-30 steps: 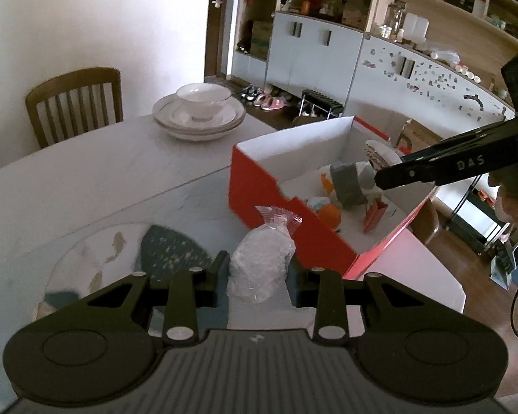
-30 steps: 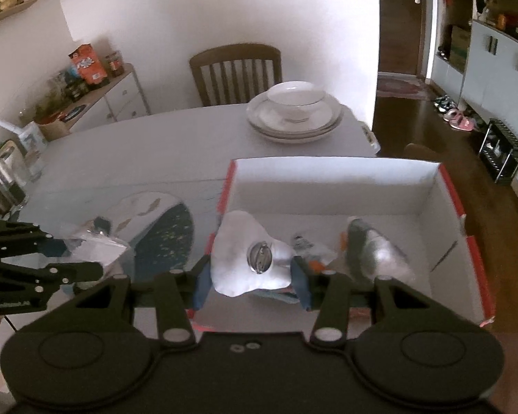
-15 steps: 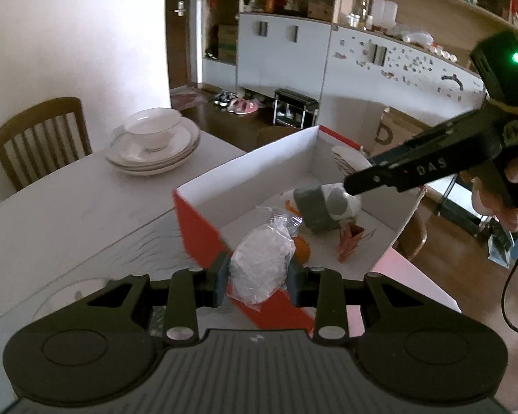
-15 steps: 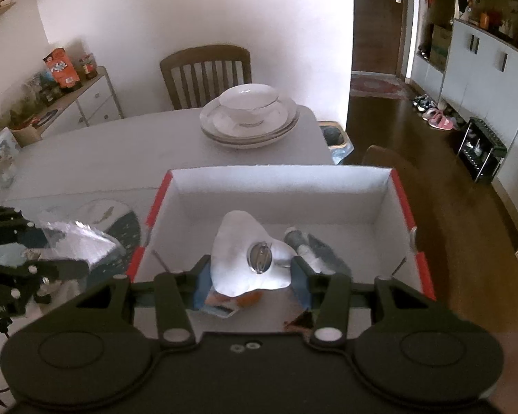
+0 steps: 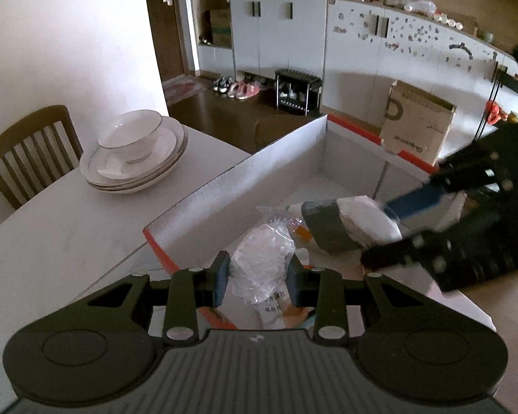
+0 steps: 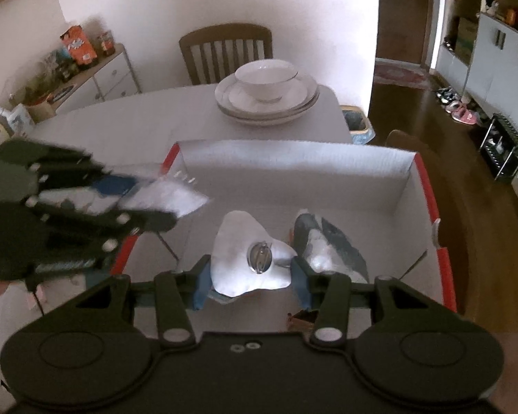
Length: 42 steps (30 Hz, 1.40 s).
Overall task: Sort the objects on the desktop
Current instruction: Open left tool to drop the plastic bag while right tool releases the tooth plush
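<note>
A clear plastic bag of white bits (image 5: 262,258) is clamped in my left gripper (image 5: 259,276), which hangs over the corner of the red box with white inside walls (image 5: 241,172). My right gripper (image 6: 252,276) is shut on a soft white piece with a round metal disc (image 6: 248,258), low inside the box (image 6: 293,158). In the right wrist view, the left gripper (image 6: 155,203) comes in blurred from the left with the bag (image 6: 169,196). In the left wrist view, the right gripper (image 5: 386,231) reaches in from the right with the white piece (image 5: 362,220).
A grey-and-white item (image 6: 328,245) lies in the box beside the white piece, with small orange bits under the bag. A bowl on stacked plates (image 5: 131,151) stands at the table's far end by a wooden chair (image 6: 224,51). A cardboard carton (image 5: 414,120) stands on the floor.
My left gripper has carried the bag from over the table to over the box's corner. My right gripper, still holding the white piece, has moved deeper into the box.
</note>
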### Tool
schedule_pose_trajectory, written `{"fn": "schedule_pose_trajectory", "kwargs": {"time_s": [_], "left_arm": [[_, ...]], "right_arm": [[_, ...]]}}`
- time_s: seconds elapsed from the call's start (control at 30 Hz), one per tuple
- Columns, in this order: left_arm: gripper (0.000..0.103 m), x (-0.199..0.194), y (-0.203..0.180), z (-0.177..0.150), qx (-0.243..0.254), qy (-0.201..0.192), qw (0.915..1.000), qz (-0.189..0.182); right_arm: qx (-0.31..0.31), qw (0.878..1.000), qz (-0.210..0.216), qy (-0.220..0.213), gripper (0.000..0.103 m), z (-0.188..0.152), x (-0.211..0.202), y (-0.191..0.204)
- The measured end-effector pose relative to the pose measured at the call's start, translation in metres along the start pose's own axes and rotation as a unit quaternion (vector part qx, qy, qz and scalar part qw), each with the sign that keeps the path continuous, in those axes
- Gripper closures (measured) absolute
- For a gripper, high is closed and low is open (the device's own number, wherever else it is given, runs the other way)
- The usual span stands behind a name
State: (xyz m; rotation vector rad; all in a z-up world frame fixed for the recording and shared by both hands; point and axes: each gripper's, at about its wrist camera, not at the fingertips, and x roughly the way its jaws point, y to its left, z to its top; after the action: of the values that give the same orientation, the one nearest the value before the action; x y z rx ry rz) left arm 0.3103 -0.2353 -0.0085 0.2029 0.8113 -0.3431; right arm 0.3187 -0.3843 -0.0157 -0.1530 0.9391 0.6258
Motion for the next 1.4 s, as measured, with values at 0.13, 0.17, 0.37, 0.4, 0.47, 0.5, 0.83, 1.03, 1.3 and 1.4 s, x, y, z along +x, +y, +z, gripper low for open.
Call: {"fn": "schedule_pose_trajectory", "kwargs": {"time_s": [0.13, 0.17, 0.37, 0.4, 0.47, 0.5, 0.83, 1.03, 1.3, 1.4], "left_arm": [[0.070, 0.017, 0.004, 0.015, -0.002, 0.016, 0.9998, -0.008], [0.070, 0.022, 0.004, 0.019, -0.002, 0.021, 0.9997, -0.010], [0.070, 0.053, 0.003, 0.032, 0.014, 0.059, 0.9982, 0.001], [0.070, 0.058, 0.002, 0.032, 0.015, 0.065, 0.9978, 0.003], [0.070, 0.069, 0.003, 0.033, 0.013, 0.077, 0.9969, 0.005], [0.070, 0.074, 0.002, 0.034, 0.012, 0.084, 0.9963, 0.006], [0.070, 0.106, -0.005, 0.030, 0.025, 0.139, 0.9900, 0.012], [0.070, 0.116, -0.010, 0.027, 0.024, 0.160, 0.9869, 0.003], [0.070, 0.124, -0.006, 0.021, 0.013, 0.179, 0.9838, -0.004], [0.070, 0.125, -0.006, 0.020, 0.014, 0.181, 0.9834, -0.004]], "right_arm": [[-0.008, 1.000, 0.009, 0.017, 0.056, -0.003, 0.009, 0.000], [-0.011, 1.000, 0.011, 0.022, 0.056, -0.004, 0.012, 0.000], [-0.006, 0.998, 0.028, 0.050, 0.056, -0.011, 0.032, 0.004], [-0.005, 0.998, 0.028, 0.055, 0.056, -0.012, 0.035, 0.004], [-0.002, 0.998, 0.030, 0.063, 0.056, -0.015, 0.040, 0.003], [-0.002, 0.997, 0.031, 0.067, 0.056, -0.017, 0.042, 0.002], [0.014, 0.995, 0.036, 0.091, 0.055, -0.029, 0.055, 0.000], [0.023, 0.994, 0.032, 0.101, 0.055, -0.033, 0.059, -0.004], [0.034, 0.993, 0.031, 0.105, 0.055, -0.037, 0.060, -0.004], [0.037, 0.993, 0.033, 0.108, 0.054, -0.040, 0.059, -0.003]]}}
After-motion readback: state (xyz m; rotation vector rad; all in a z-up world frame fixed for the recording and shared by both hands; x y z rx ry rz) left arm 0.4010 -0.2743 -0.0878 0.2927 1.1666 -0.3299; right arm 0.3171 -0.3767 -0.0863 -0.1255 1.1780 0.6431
